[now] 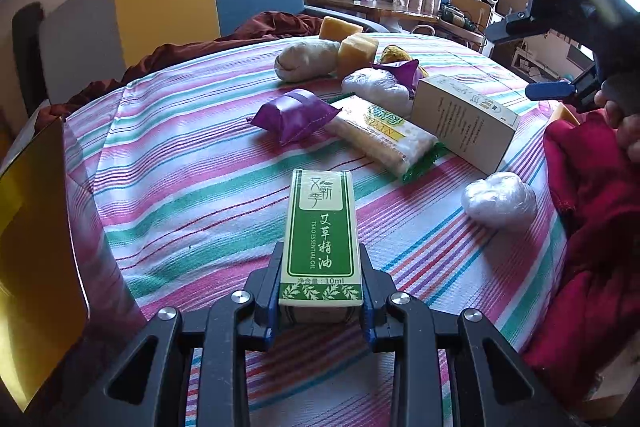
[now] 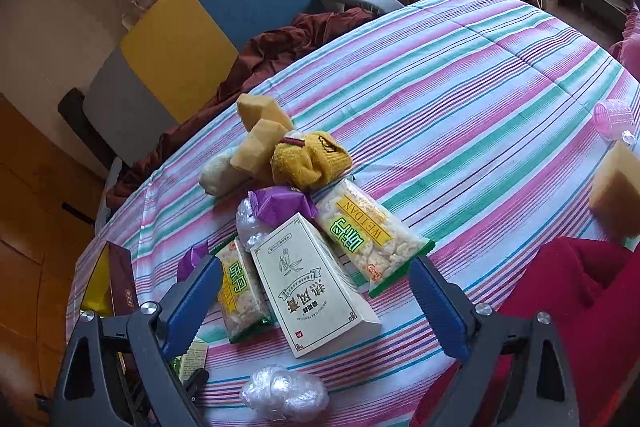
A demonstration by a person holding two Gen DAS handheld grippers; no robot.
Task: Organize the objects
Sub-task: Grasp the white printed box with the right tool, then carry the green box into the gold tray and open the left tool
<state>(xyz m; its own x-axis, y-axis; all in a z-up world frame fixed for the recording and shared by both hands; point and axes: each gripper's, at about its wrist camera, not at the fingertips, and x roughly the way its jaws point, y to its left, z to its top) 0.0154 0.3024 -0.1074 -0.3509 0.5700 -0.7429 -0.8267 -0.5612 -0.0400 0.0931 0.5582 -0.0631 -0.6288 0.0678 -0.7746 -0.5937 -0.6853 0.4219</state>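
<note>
The left claw [image 1: 320,291] was pinching the near end of a green-and-white essential oil box [image 1: 322,235], its two fingers pressed against the box's long sides, and the box lay pointing away from the claw over the striped cloth [image 1: 192,187] of the desk. Ahead of that claw and slightly to its right lay a purple pouch [image 1: 292,117], touching a packet of rice snacks [image 1: 384,135], and just right of the packet stood a cream carton [image 1: 464,119] leaning over it. Farther ahead were a pale rolled bundle [image 1: 306,59] and two yellow sponge blocks [image 1: 356,51], close together. To the claw's right, near a red cloth [image 1: 592,211], sat a crumpled clear plastic wad [image 1: 500,199]. A yellow card [image 1: 36,267] stood at the far left. The right claw [image 2: 316,303] hung with its blue pads spread wide and nothing gripped; the cream carton [image 2: 316,291] lay on the desk between and beyond its fingers, flanked by two rice snack packets [image 2: 368,227]. Beyond those lay a yellow sock bundle [image 2: 308,159], touching the sponge blocks [image 2: 256,147]. A clear plastic wad [image 2: 284,391] lay just below the carton's near end, close to the claw. A pink plastic roller [image 2: 614,117] sat well off to the right.
</note>
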